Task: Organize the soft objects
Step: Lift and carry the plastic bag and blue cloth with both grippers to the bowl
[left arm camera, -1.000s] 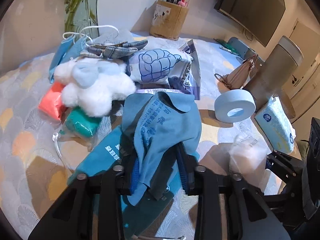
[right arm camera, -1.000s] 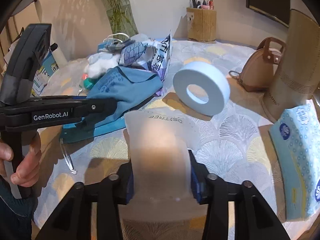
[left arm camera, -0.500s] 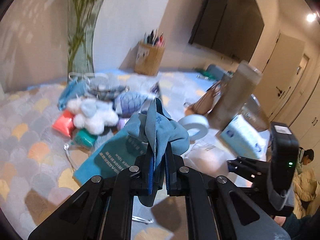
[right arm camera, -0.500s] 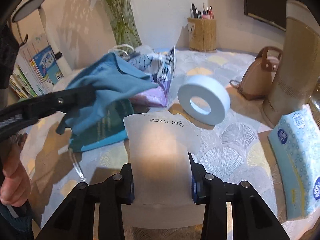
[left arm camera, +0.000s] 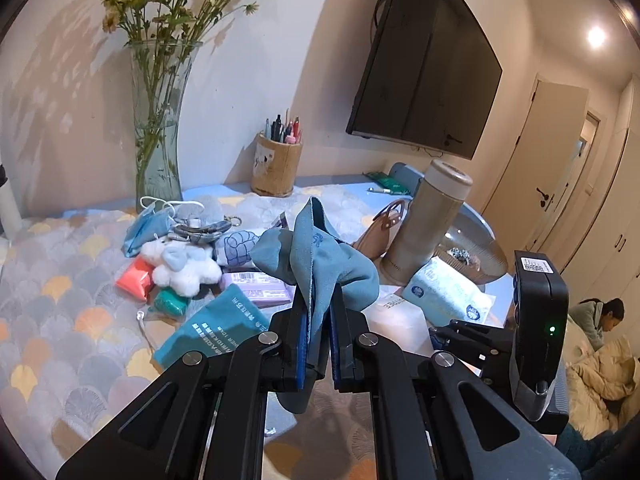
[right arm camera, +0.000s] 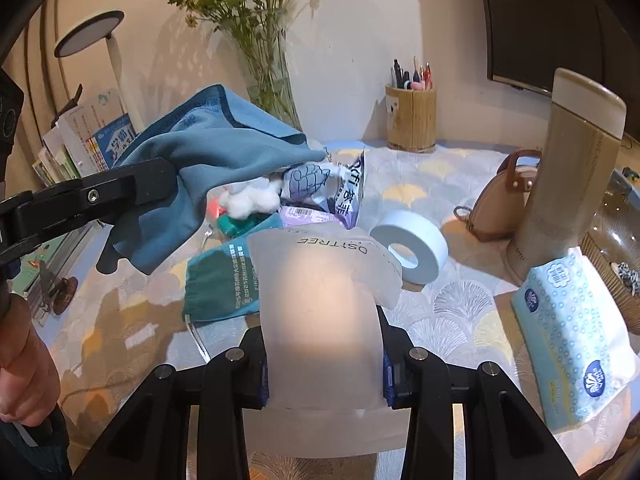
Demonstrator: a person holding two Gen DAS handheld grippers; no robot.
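Observation:
A blue cloth [left arm camera: 320, 264] hangs bunched and lifted above the table, with my left gripper [left arm camera: 319, 344] shut on its fold. The right wrist view shows the same cloth [right arm camera: 216, 152] draped over the left gripper [right arm camera: 152, 184] at the left. My right gripper [right arm camera: 324, 376] is shut on a frosted white pouch [right arm camera: 320, 312], its pads pressing the pouch's sides just above the table. A white plush [left arm camera: 184, 268], a face mask [left arm camera: 148, 224], an orange pack [left arm camera: 134, 280] and a green pack [left arm camera: 170, 304] lie heaped behind a teal packet [left arm camera: 216, 328].
A blue tape roll [right arm camera: 412, 248], a tissue pack [right arm camera: 572, 340], a tall beige flask [right arm camera: 568, 184] and a brown handbag [right arm camera: 504, 196] stand to the right. A pen holder [right arm camera: 410, 120] and a glass vase [left arm camera: 158, 128] stand by the wall. A person's hand [right arm camera: 24, 380] grips the left tool.
My left gripper has shut on the blue cloth and lifted it off the teal packet. The right gripper has closed tighter on the pouch and raised it a little.

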